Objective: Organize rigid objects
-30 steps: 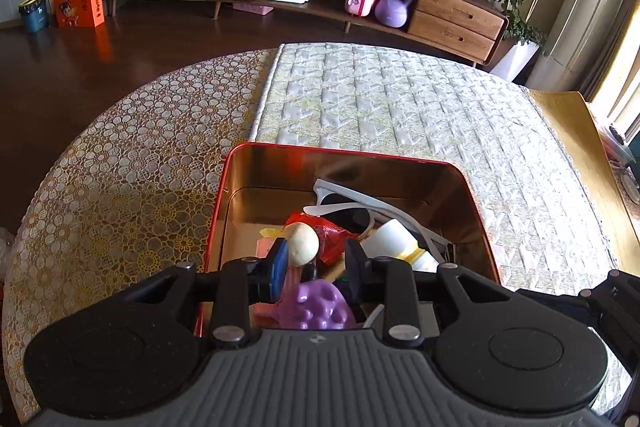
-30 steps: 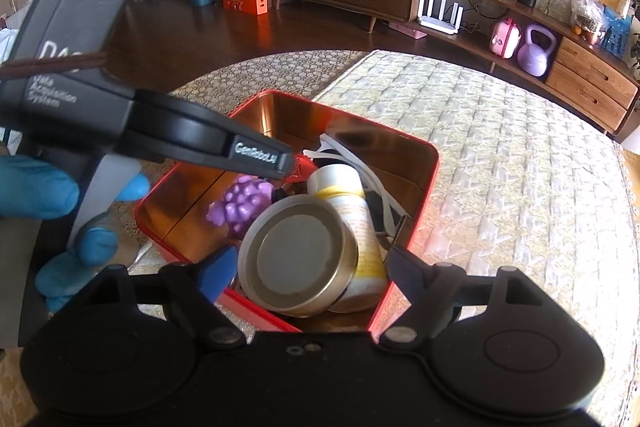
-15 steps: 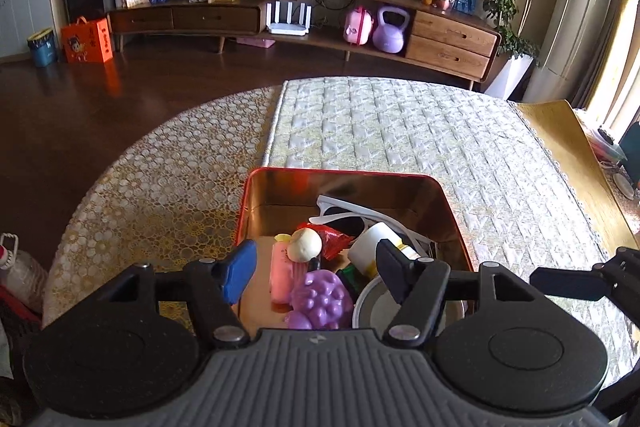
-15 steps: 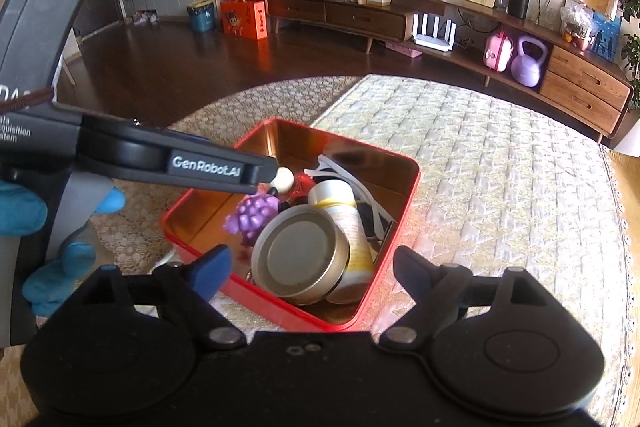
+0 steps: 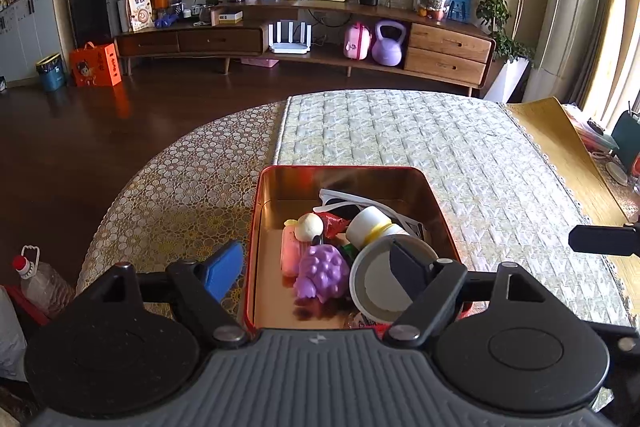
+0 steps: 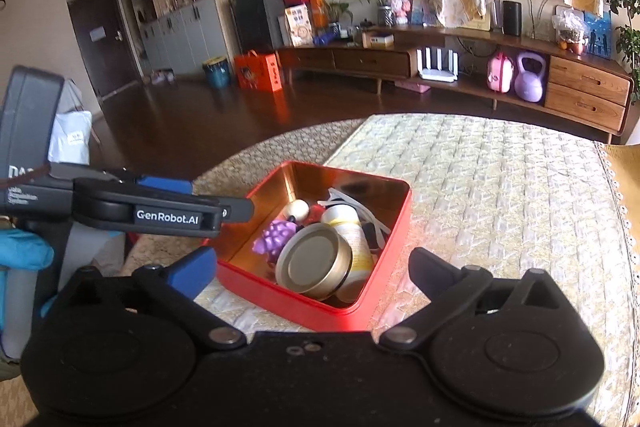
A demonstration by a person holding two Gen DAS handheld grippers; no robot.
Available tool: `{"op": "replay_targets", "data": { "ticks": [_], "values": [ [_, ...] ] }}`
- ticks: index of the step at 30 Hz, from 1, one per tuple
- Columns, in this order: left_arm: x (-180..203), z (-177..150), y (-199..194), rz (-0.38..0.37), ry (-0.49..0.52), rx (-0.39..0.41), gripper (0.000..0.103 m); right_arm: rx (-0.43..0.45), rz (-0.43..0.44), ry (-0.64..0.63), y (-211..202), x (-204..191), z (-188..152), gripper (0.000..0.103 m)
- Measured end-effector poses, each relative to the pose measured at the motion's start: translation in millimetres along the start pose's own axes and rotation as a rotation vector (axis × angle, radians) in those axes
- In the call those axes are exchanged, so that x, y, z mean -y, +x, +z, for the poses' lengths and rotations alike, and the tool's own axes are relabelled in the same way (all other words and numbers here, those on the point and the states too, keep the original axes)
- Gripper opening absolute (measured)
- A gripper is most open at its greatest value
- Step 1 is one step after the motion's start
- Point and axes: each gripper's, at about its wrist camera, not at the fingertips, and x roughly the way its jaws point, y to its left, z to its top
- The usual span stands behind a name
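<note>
A red tin (image 5: 256, 227) with a gold inside sits on the table and holds several items. Among them are a purple grape toy (image 5: 322, 277), a round gold can (image 5: 380, 287) on its side, a white bottle (image 5: 372, 225) and white sunglasses (image 5: 340, 199). My left gripper (image 5: 316, 267) hovers over the tin's near edge, its jaws opening with nothing pressed between the pads. In the right wrist view my right gripper (image 6: 310, 265) stands back from the tin (image 6: 304, 303), jaws opening wide and empty, with the can (image 6: 316, 263) beyond them. The left gripper (image 6: 224, 205) reaches in from the left.
A lace cloth (image 5: 180, 187) and a quilted runner (image 5: 400, 139) cover the table. A yellow mat (image 5: 560, 147) lies at its right edge. A plastic bottle (image 5: 38, 279) stands on the floor at the left. A gloved hand (image 6: 20, 251) holds the left gripper.
Both grippers have drawn back and up from the tin while their jaws spread. The left let go of the small toys, the right let go of the gold can, which now lies in the tin.
</note>
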Motion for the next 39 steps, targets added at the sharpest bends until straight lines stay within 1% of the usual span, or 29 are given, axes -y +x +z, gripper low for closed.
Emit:
{"op": "replay_targets", "data": {
  "ticks": [5, 8, 13, 17, 25, 30, 35, 39],
  "values": [
    [4, -7, -11, -0.006, -0.003, -0.001, 0.081, 0.037, 0.008, -0.012, -16, -1, -5, 0.103],
    [6, -12, -19, -0.005, -0.006, 0.010, 0.086, 0.055, 0.010, -0.002, -24, -1, -8, 0.103],
    [9, -18, -28, -0.008, -0.013, 0.010, 0.087, 0.082, 0.006, 0.001, -33, 0, -12, 0.103],
    [9, -25, -34, -0.025, -0.030, 0.008, 0.102, 0.090, -0.001, 0.011, -39, 2, -17, 0.103],
    [17, -38, -42, -0.022, -0.036, -0.010, 0.102, 0.101, 0.001, 0.093, -50, 15, -27, 0.103],
    [26, -43, -48, 0.005, -0.028, -0.005, 0.102, 0.097, -0.002, 0.115, -54, 20, -38, 0.103],
    [32, -46, -56, -0.018, -0.035, 0.004, 0.102, 0.104, -0.006, 0.119, -59, 22, -41, 0.103],
    [41, -47, -59, -0.007, -0.006, 0.020, 0.102, 0.120, -0.005, 0.115, -62, 22, -43, 0.103]
  ]
}}
